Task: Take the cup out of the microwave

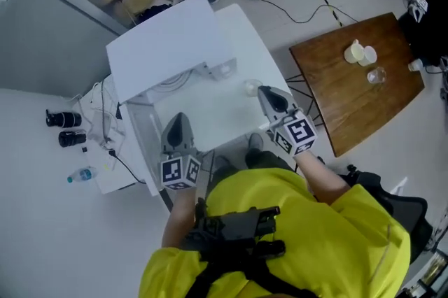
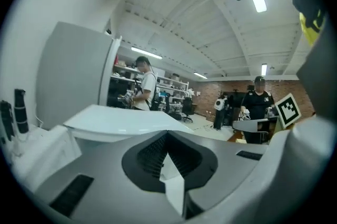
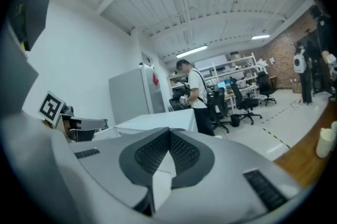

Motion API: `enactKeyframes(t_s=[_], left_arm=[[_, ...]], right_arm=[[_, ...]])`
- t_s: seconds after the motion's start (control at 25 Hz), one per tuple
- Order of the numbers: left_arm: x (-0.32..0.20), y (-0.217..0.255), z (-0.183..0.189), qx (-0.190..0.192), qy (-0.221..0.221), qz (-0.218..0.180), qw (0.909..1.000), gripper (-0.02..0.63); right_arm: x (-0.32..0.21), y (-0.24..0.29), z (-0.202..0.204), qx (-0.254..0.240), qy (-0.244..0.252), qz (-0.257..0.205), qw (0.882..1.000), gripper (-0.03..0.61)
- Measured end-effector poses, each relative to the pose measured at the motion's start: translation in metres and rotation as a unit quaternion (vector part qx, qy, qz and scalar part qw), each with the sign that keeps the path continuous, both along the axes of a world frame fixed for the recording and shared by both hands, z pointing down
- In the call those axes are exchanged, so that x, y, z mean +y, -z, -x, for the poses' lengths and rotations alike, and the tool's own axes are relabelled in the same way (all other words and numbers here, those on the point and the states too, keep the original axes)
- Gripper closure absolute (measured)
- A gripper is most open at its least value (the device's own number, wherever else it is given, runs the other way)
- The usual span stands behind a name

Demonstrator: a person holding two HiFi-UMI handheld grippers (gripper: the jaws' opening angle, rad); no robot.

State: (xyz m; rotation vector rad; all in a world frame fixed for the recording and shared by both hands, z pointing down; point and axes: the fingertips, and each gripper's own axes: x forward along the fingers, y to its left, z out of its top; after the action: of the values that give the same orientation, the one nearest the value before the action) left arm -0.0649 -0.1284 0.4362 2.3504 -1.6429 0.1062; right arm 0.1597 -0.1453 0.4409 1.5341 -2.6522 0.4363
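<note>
**Ahead of both grippers: the white box, and no cup in hand**

Just beyond the tips of the left gripper point(image 1: 178, 116) and the right gripper point(image 1: 264, 91) stands a large white box point(image 1: 168, 45), which is probably the microwave. Only its flat top shows, in all three views. The door and the inside are out of sight, so it is not clear whether a cup sits within.

Each gripper view shows its pair of jaws pressed together with nothing between them. Both are held up and roughly level, short of the box.

A small clear vessel point(image 1: 252, 87) lies on the white table point(image 1: 210, 123), just ahead of the right gripper. It may be the cup, but it is too faint to say.

The task looks to be at its start, with nothing grasped. The next move probably calls for finding the door side and parting one pair of jaws to take the handle. After that, open jaws could close around the cup.

The table top near the grippers is smooth and bare, with loose cables point(image 1: 173, 82) under the box's edge. Well off to the right gripper's side stands a wooden table point(image 1: 336, 104) bearing pale cups point(image 1: 360, 53) and a glass point(image 1: 376, 75). Far beyond the box, a person point(image 3: 196, 89) stands by shelving, office chairs point(image 3: 243, 99) and a brick wall point(image 2: 234, 89).
</note>
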Motion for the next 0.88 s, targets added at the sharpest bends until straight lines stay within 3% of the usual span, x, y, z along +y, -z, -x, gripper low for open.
enactKeyframes(t_s=[0.2,0.4,0.68,0.88], left_arm=[[0.033,0.065,0.083,-0.02,0.054,-0.014,0.9983,0.614],[0.069,0.098,0.134,-0.02,0.097,-0.029,0.9947,0.614],[0.082,0.102,0.156,-0.031,0.114,-0.033,0.9924,0.614],[0.075,0.105,0.158,-0.032,0.102,-0.037,0.9936,0.614]], right_arm=[[0.008,0.07,0.05,-0.022,0.036,-0.049,0.998,0.575],[0.021,0.104,0.076,-0.016,0.059,-0.075,0.995,0.577],[0.035,0.115,0.093,-0.006,0.066,-0.085,0.994,0.576],[0.036,0.124,0.102,-0.004,0.066,-0.091,0.994,0.576]])
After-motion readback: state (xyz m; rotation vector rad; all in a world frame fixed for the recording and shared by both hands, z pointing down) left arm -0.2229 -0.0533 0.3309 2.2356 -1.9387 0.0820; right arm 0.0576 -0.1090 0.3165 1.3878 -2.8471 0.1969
